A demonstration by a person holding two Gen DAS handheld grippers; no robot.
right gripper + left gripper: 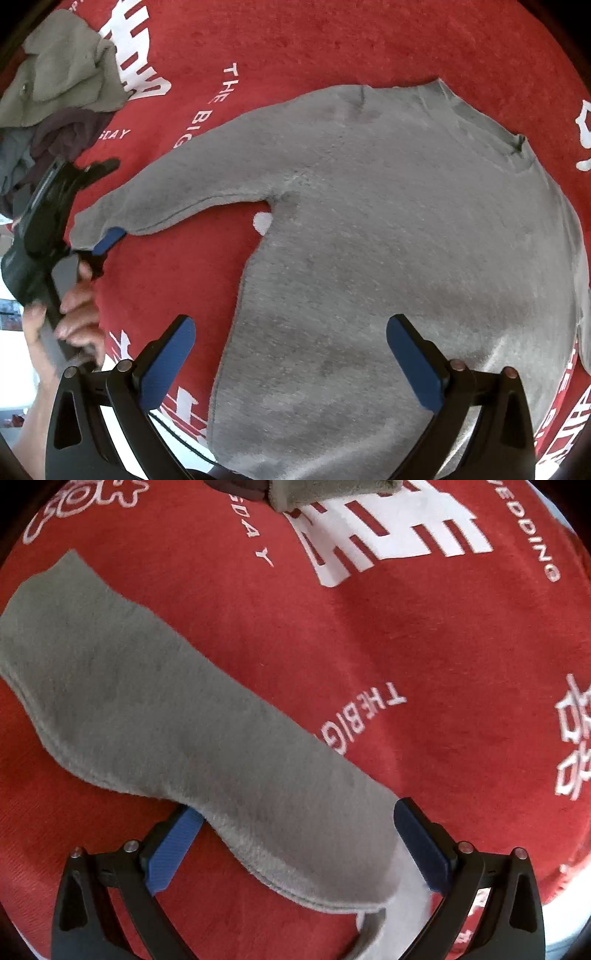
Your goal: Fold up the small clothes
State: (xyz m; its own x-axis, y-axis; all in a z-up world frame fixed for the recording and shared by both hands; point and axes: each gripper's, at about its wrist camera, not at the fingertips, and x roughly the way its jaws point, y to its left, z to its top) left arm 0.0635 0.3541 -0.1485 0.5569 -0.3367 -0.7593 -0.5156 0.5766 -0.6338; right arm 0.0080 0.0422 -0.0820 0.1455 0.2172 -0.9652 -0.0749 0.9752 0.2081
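Grey fleecy sweater [388, 229] flat on red cloth [295, 44]; sleeve [166, 709] tapering.

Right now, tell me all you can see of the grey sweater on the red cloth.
The grey sweater is a small, fleecy-looking top with long sleeves, lying flat and spread out on the red cloth printed with white lettering. Its collar points away from the right gripper, whose open fingers hover over the body. One sleeve stretches out sideways; the left gripper is open around its cuff end, one blue fingertip at the cuff edge. The other sleeve is mostly out of view.
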